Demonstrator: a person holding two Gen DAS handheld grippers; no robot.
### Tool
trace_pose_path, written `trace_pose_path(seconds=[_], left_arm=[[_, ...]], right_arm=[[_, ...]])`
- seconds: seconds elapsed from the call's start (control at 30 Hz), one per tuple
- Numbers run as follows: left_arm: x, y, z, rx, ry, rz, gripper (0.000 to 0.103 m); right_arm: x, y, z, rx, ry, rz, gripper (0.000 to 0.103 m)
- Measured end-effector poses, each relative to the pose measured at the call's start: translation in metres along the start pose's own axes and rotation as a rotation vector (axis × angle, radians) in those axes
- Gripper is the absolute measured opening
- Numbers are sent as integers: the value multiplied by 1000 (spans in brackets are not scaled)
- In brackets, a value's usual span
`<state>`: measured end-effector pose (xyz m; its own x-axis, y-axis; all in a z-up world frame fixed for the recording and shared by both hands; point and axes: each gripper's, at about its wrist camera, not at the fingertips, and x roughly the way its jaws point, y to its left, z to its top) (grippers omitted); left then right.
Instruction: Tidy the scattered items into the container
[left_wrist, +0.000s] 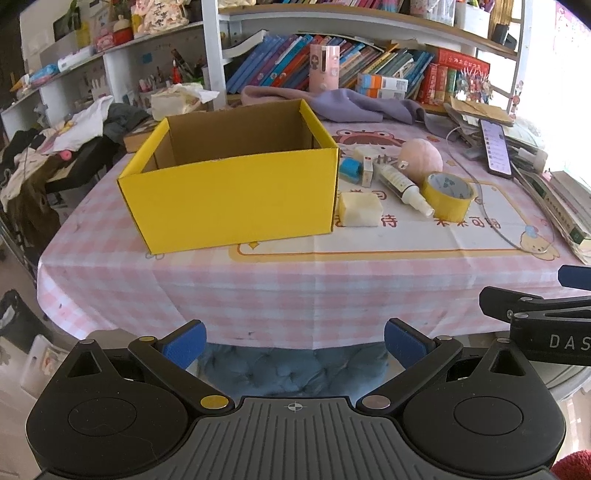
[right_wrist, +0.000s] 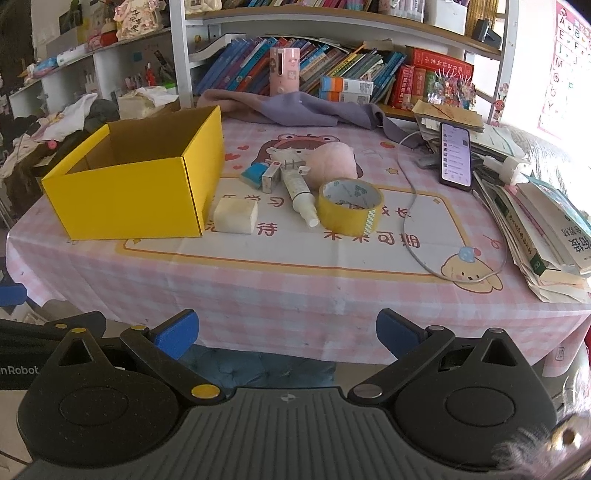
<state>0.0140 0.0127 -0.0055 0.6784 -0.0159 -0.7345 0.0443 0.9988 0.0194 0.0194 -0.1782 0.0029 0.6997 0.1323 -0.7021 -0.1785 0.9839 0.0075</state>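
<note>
Both the left gripper (left_wrist: 293, 345) and right gripper (right_wrist: 286, 334) stand wide open, holding nothing. The right gripper's side reads "DAS". The yellow box (left_wrist: 236, 199) is unlabelled.

Phone screen (right_wrist: 456, 153) text too small

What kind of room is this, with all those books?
Probably a child's room or study at home. Shelves packed with books stand behind a table with a pink cartoon tablecloth, an alphabet poster hangs on the wall, and clothes lie piled nearby.
</note>
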Motion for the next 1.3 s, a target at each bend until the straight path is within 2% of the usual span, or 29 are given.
trace_pose_path(seconds=[0.7,1.0,1.3], left_arm=[[-7,7,-2,-15,-19,-2,103],[-11,12,-3,-75,-31,-11,103],[-11,5,-3,-55,-44,-9,103]], right_arm=[[-6,8,-2,-13,-11,0,103],[-12,8,-4,-16,-29,6,103],[-10,-3,-1,-7,-39,15,103]])
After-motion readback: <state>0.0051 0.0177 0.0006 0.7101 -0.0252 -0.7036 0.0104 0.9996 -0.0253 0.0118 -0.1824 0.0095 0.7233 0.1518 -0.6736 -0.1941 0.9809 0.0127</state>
